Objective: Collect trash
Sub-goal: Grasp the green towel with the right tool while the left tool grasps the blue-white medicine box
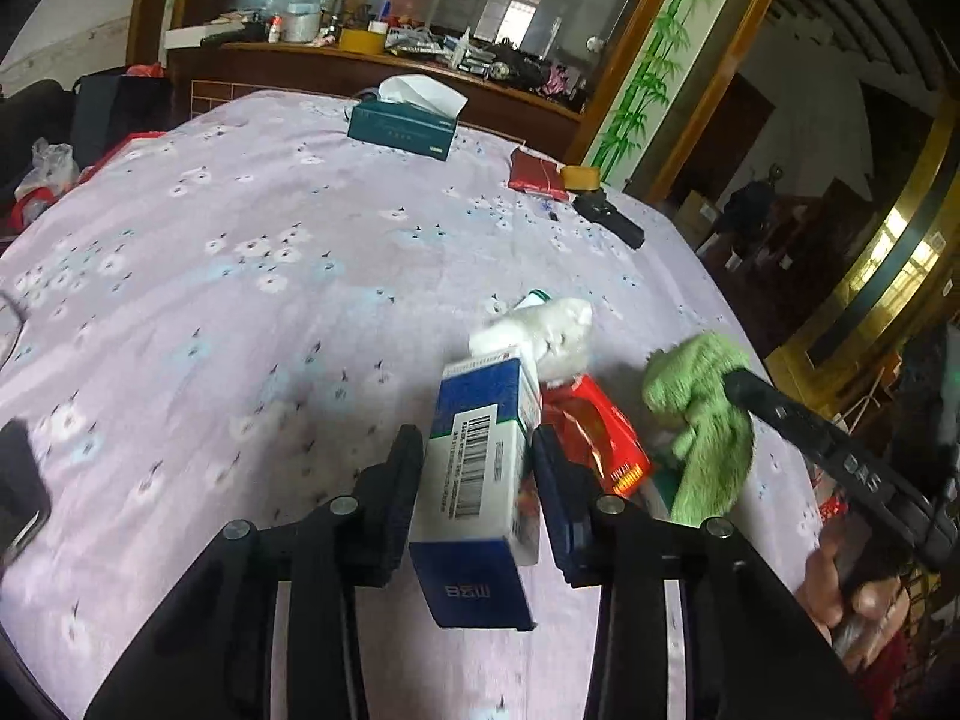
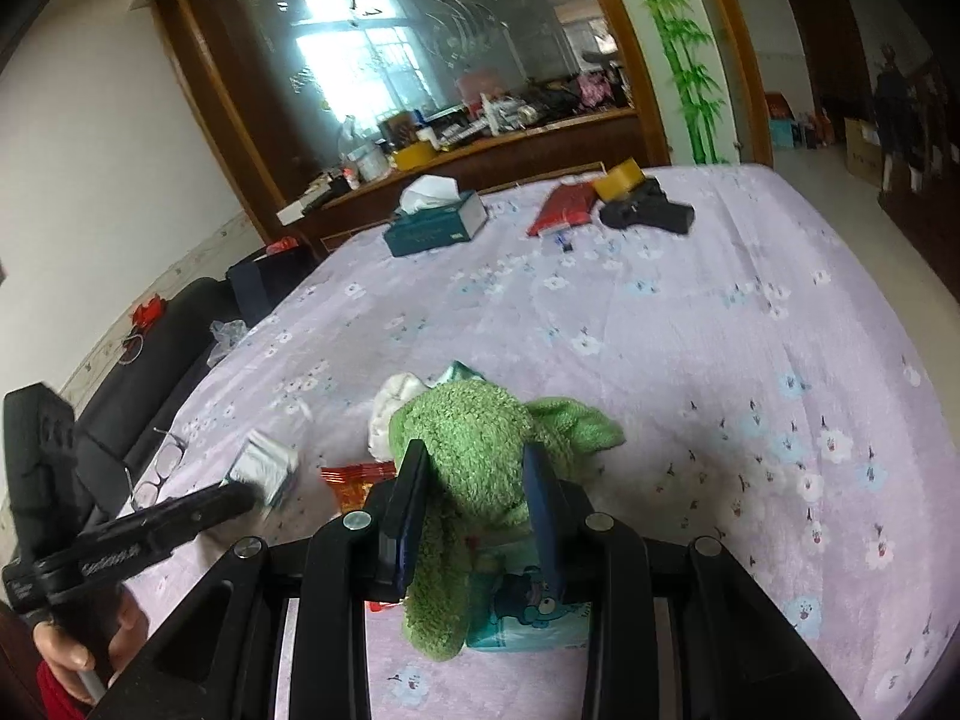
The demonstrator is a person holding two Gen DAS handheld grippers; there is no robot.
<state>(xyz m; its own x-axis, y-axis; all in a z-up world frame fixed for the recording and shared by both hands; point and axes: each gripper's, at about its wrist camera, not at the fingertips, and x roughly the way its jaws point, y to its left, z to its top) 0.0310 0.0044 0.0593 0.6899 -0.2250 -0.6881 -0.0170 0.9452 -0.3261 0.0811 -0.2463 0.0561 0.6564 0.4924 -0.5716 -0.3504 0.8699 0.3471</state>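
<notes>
Your left gripper (image 1: 477, 483) has the blue-and-white carton (image 1: 480, 480) right between its fingers (image 1: 393, 498), both black pads pressed against the carton's sides, barcode face up toward the camera. The carton sits tilted, its far end toward the trash pile. Just beyond it lies a crumpled white tissue (image 1: 549, 333), and beside that a red snack wrapper (image 1: 600, 438), all on the lilac flowered bedspread (image 1: 240, 300).

Over on your right gripper (image 2: 477, 495), the fingers (image 2: 411, 498) are clamped on the green fuzzy cloth (image 2: 480, 456); it bulges up between the pads and a strip of it hangs down below. Under the cloth there's a teal cartoon-printed packet (image 2: 528, 612) on the bed. From this side your left gripper shows at the left edge, its tip at the blurred carton.

Farther up the bed, well apart from the pile, sit a dark green tissue box (image 1: 402, 126), a red packet (image 1: 537, 177), a roll of yellow tape (image 1: 581, 177) and a black device (image 1: 609, 216). A pair of glasses (image 2: 159, 471) lies near the bed's left edge.
</notes>
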